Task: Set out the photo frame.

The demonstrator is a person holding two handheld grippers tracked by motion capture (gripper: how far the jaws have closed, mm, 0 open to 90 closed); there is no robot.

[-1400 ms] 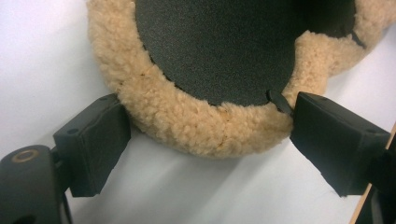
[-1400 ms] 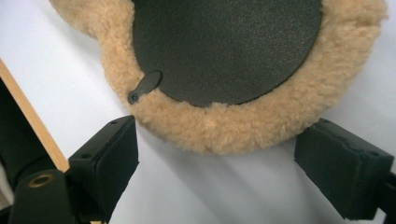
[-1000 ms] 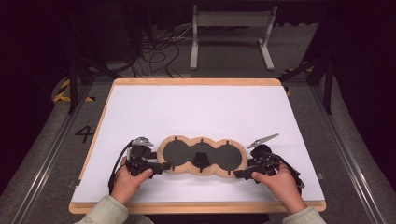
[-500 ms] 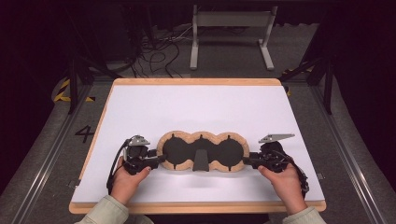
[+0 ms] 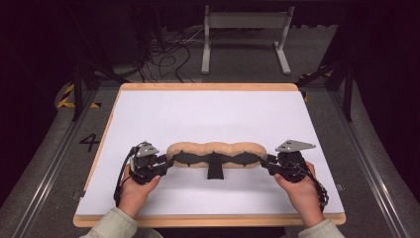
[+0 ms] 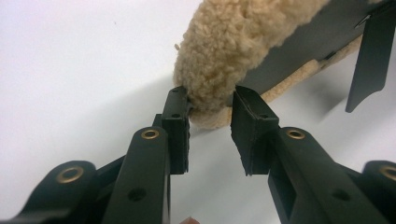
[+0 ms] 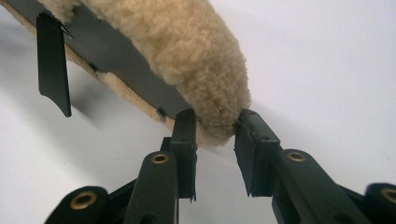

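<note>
The fleecy headband (image 5: 214,149) hangs just above the worktop (image 5: 208,116) near its front edge, long axis running side to side. Left gripper (image 5: 167,164) pinches one end, right gripper (image 5: 265,163) the other, both having just clamped down on the fleece, so lifting has to stay even

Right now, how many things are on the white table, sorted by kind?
Fluffy tan pad: 1
Grippers: 2, the left gripper and the right gripper, each pinching one end of the pad
Total: 3
</note>
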